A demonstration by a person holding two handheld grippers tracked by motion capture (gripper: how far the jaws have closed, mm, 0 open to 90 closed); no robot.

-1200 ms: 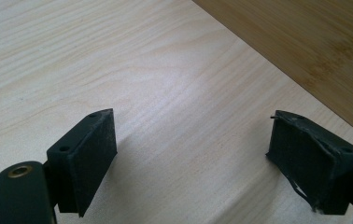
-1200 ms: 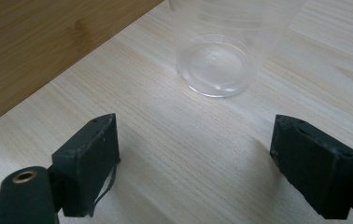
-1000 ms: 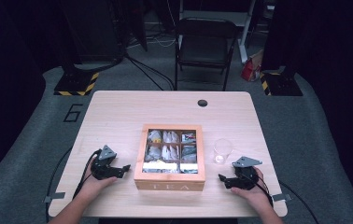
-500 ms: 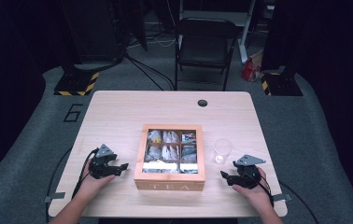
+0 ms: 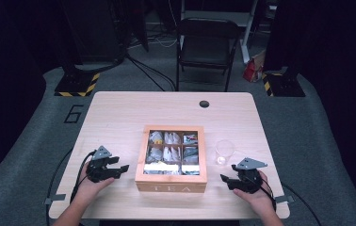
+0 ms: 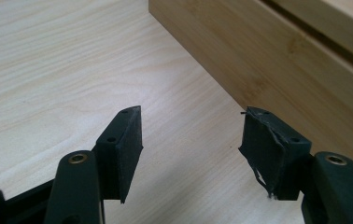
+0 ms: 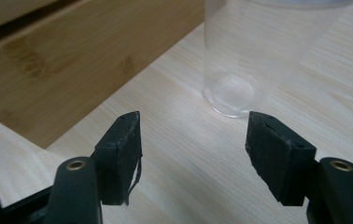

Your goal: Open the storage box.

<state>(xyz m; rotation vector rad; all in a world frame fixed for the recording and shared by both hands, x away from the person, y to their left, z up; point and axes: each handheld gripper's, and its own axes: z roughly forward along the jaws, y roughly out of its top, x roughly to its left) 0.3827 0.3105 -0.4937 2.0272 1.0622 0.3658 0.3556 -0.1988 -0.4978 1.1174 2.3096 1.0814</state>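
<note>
The pale wooden desk (image 5: 119, 113) carried a bamboo tea box (image 5: 171, 181) at its middle near the front edge, lid shut over a clear pane that showed sachets in compartments. Just right of the box stood a clear plastic cup (image 5: 224, 151), upright and empty. The left hand-held gripper (image 5: 122, 168) hovered beside the box's left wall, and the right hand-held gripper (image 5: 227, 179) hovered just before the cup; each had its jaws apart with nothing between them, having just been closing somewhat. In the right gripper view the cup (image 7: 254, 56) stood straight ahead of the jaws. The box looked stiff, fairly heavy and smooth-sided, so it would be best taken by its lid's front edge. The cup looked light, thin-walled and easily crushed or tipped, best held gently around its lower wall
</note>
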